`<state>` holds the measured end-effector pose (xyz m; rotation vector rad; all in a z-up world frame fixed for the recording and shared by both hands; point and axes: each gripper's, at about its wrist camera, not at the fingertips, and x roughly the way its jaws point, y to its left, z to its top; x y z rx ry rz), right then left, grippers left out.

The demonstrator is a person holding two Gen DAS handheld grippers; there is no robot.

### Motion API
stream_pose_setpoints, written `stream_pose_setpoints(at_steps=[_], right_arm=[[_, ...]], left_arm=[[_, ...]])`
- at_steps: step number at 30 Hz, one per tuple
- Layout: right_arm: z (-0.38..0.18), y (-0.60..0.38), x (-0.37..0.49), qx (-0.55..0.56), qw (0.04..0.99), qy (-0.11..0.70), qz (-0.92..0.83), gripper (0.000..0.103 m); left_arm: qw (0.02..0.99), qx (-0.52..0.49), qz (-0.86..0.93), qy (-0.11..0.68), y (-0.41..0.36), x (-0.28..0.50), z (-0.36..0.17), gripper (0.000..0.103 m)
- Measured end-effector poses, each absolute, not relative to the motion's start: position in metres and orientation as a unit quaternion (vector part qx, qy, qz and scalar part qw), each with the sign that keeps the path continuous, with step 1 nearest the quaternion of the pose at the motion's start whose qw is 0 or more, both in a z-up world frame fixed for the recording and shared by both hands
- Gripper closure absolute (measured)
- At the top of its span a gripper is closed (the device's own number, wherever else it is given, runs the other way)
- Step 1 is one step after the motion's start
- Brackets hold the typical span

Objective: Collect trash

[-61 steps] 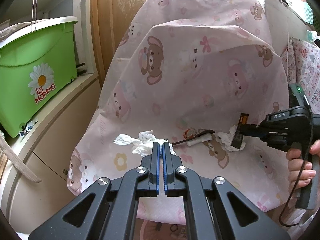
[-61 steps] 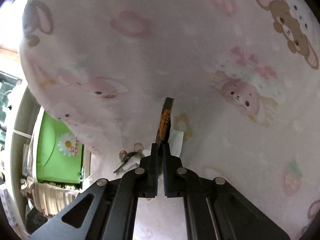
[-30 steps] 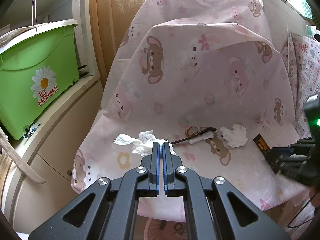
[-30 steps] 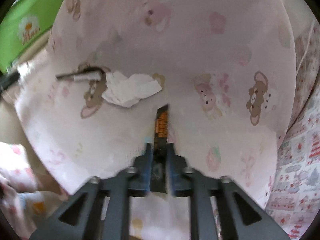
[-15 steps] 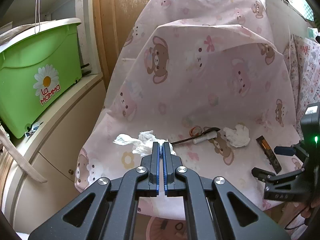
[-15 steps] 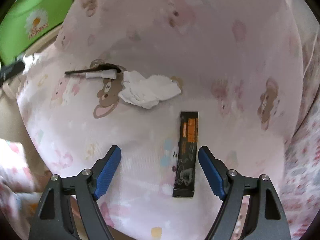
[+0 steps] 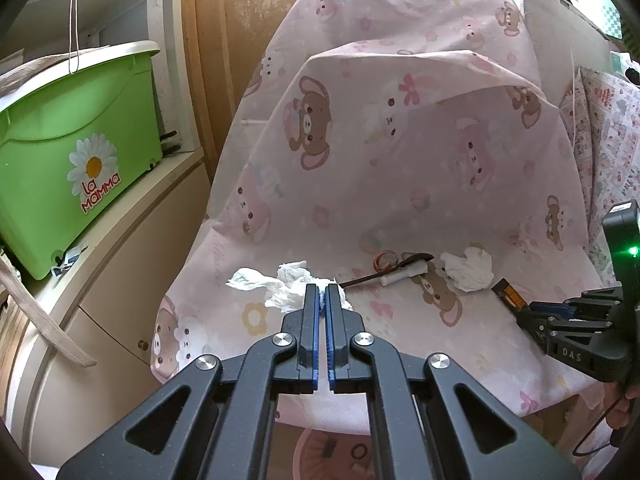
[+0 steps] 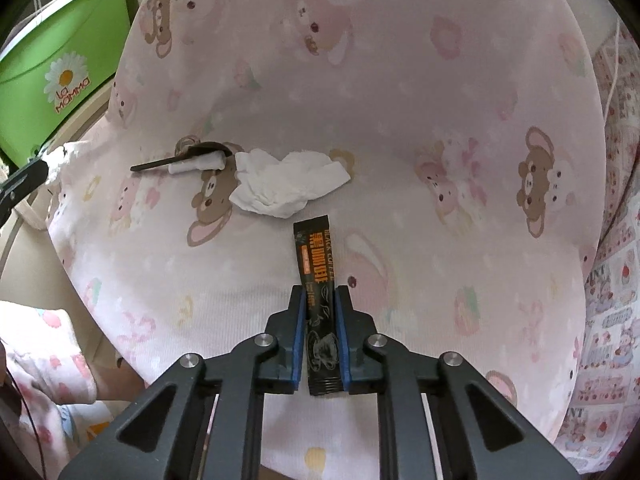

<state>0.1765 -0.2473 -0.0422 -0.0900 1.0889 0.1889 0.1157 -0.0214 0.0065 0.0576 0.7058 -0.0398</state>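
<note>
A black coffee sachet (image 8: 316, 276) lies flat on the pink bear-print cloth (image 8: 400, 160), and it also shows in the left wrist view (image 7: 508, 294). My right gripper (image 8: 320, 292) has its jaws closed against the sachet's two sides. A crumpled white tissue (image 8: 288, 186) lies just beyond it. A black spoon (image 8: 180, 158) and a small white tube (image 8: 196, 163) lie further left. My left gripper (image 7: 322, 292) is shut on another crumpled white tissue (image 7: 280, 286) at the cloth's near left.
A green lidded bin (image 7: 68, 152) with a daisy label stands on a cream cabinet (image 7: 120, 264) to the left. The cloth drapes up over a chair back. A pink round container (image 7: 336, 450) sits on the floor below the cloth's front edge.
My right gripper lowered the sachet onto the cloth, opened wide and let go, then closed its jaws around the lying sachet again. The left gripper stayed still with its tissue.
</note>
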Motion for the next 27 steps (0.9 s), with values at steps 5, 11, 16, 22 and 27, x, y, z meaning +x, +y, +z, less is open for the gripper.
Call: stream_pose_setpoints(at_steps=[5, 11, 16, 22, 27], right_arm=[[-0.027, -0.252, 0.161, -0.027, 0.858, 0.504, 0.096, 0.088], [-0.006, -0.244, 0.130, -0.014, 0.869, 0.482, 0.113, 0.088], [0.006, -0.236, 0.100, 0.000, 0.874, 0.464, 0.144, 0.088], [0.014, -0.216, 0.069, -0.009, 0.875, 0.448, 0.181, 0.087], [0.012, -0.198, 0.047, -0.030, 0.868, 0.446, 0.215, 0.087]], left_arm=[[0.938, 0.022, -0.034, 0.345, -0.023, 0.105, 0.015, 0.101], [0.937, 0.004, -0.056, 0.345, -0.024, 0.081, 0.023, 0.100], [0.929, -0.001, -0.079, 0.361, -0.023, 0.058, 0.018, 0.100], [0.905, -0.011, -0.118, 0.409, -0.026, 0.049, 0.001, 0.100], [0.885, -0.014, -0.129, 0.447, -0.026, 0.048, -0.015, 0.100]])
